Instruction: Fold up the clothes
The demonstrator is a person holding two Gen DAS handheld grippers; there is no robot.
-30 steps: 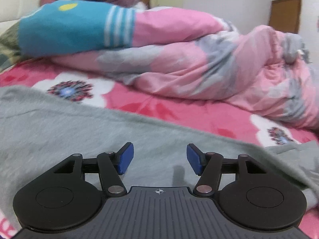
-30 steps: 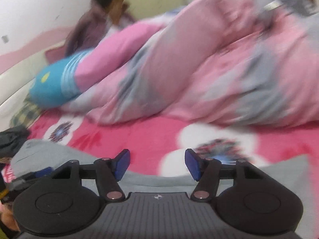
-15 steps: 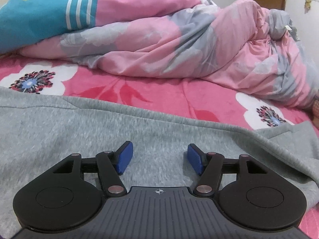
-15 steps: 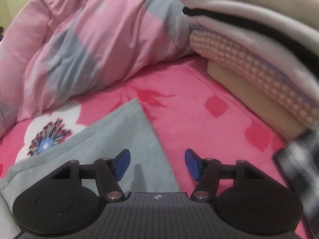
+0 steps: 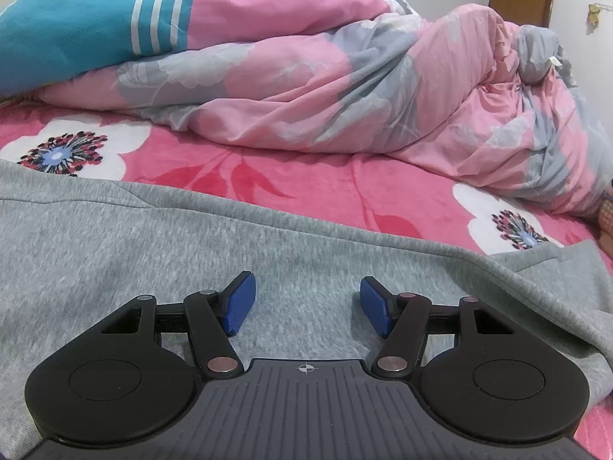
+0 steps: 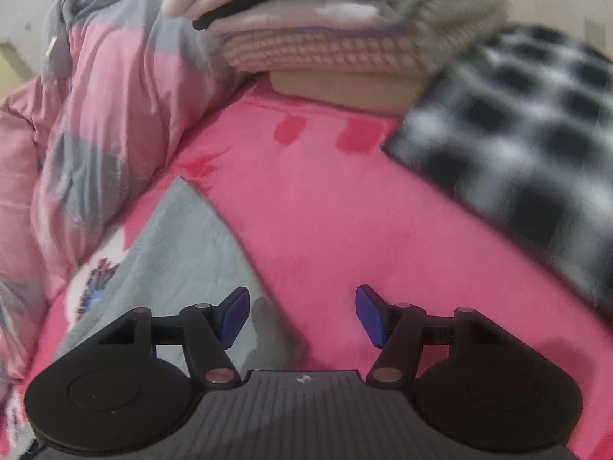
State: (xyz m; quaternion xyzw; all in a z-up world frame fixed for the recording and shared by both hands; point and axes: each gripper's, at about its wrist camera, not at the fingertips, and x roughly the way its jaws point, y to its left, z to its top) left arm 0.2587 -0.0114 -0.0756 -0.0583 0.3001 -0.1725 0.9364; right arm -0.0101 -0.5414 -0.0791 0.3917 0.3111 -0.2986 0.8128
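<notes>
We see grey garment unfolded beside quilt; left gripper, right gripper agape, empty; folding remains.

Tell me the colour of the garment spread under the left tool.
Heathered light grey garment, seen best in the left wrist view.

No readable text or labels anywhere

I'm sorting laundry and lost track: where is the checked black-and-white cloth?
In the right wrist view the checked cloth lies at the upper right on the pink bedspread, just right of the stack of folded clothes.
</notes>
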